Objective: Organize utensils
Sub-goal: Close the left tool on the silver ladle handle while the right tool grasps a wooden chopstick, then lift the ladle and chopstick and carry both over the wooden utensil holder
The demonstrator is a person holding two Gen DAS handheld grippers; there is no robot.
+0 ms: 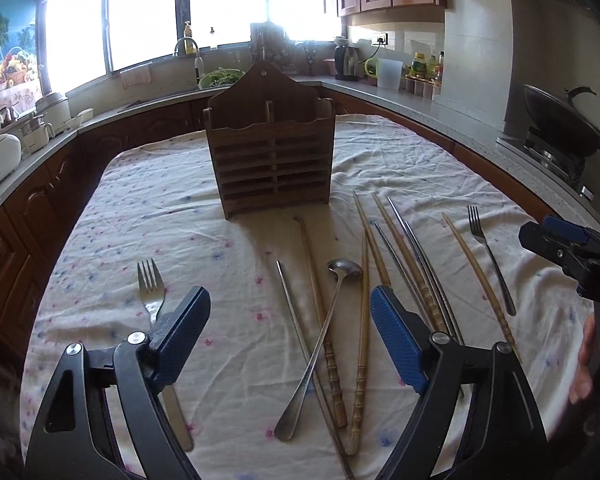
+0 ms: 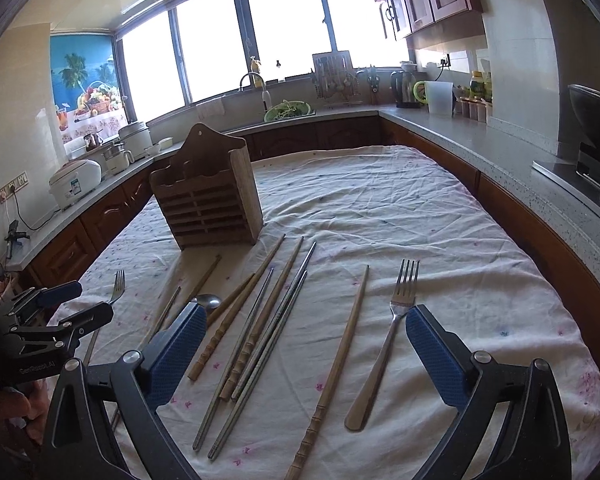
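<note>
Wooden holder (image 1: 271, 148) stands with nothing visible inside; chopsticks (image 2: 330, 364), forks (image 2: 388, 344) lie before it; both tongs (image 1: 290, 336) (image 2: 306, 354) spread, holding nothing.

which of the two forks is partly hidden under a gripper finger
The left fork: the left gripper covers its handle. The right fork lies in full view.

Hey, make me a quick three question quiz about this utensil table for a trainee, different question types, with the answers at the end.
1. True or false: the wooden holder already has utensils in it.
2. How many forks lie on the cloth?
3. Multiple choice: the spoon lies A) alone, B) across chopsticks, C) inside the holder.

Key: 1 false, its compartments look empty. 2 two: left fork, right fork. 3 B.
</note>
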